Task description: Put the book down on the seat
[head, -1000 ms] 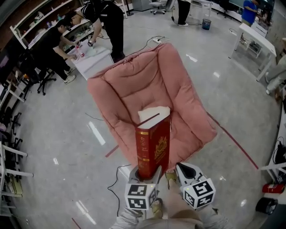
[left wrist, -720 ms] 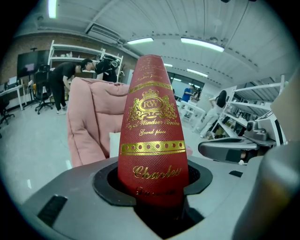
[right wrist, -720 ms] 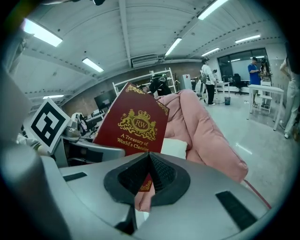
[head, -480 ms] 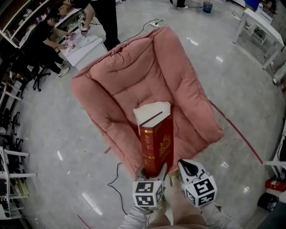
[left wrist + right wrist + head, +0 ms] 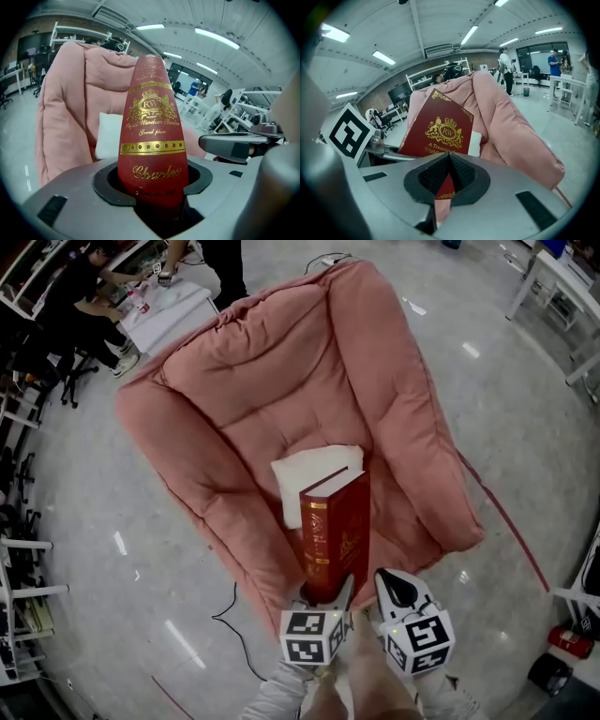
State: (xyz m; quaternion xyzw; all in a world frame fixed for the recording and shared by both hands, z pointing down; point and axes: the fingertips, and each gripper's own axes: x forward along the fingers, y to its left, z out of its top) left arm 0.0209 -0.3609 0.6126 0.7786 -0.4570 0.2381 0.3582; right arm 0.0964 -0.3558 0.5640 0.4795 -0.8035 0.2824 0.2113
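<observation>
Gripping the red book by its lower end, our left gripper holds it on end over the front of the pink seat. Its long axis runs straight away from the jaws, with the spine facing us. Our right gripper hangs just beside it, jaws closed together on nothing.

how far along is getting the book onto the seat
Done: the book is picked up, clamped upright by its lower end in the left gripper. In hand: it hangs over the front of the pink seat, near the white cushion; the right gripper is shut and empty beside it. Left: lay the book on the seat and let go.
</observation>
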